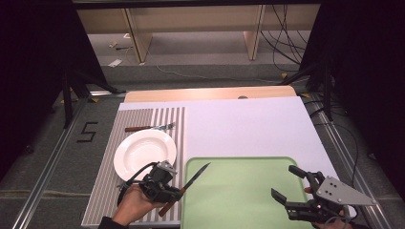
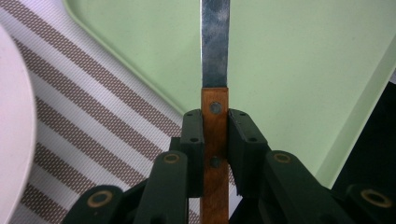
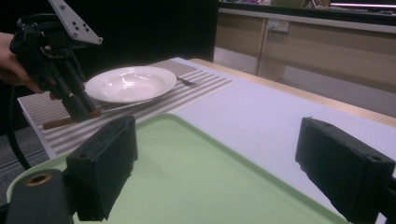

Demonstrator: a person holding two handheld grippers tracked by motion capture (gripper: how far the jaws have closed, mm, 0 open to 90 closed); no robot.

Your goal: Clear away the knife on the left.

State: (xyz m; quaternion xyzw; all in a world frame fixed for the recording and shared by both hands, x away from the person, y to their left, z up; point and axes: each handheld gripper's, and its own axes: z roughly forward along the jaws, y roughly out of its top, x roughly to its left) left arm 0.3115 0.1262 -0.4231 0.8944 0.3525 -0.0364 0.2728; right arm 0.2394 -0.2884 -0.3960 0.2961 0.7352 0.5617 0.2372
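Left gripper clamped on the wooden handle of a knife, pads pressing both flat sides of the handle just below the blade. In the left gripper view its jaws rise either side of the brown handle with two rivets, and the steel blade runs straight up out of them over the green tray. Right gripper jaws spread wide, nothing between them, held at the right side of the tray near the person's edge of the table; in the right gripper view both black pads stand far apart above the tray surface.

Knife is off the table, tilted, tip pointing forward and right across the tray's left rim, handle end hanging back over the striped placemat. From the right gripper view the left gripper points downward with the knife roughly level under it, in front of the white plate.

Plate sits on the placemat, left of the tray, just beside the left hand. Fork with a wooden handle lies on the placemat beyond the plate, close to its far rim. Tray empty-looking, lying on the white table cover
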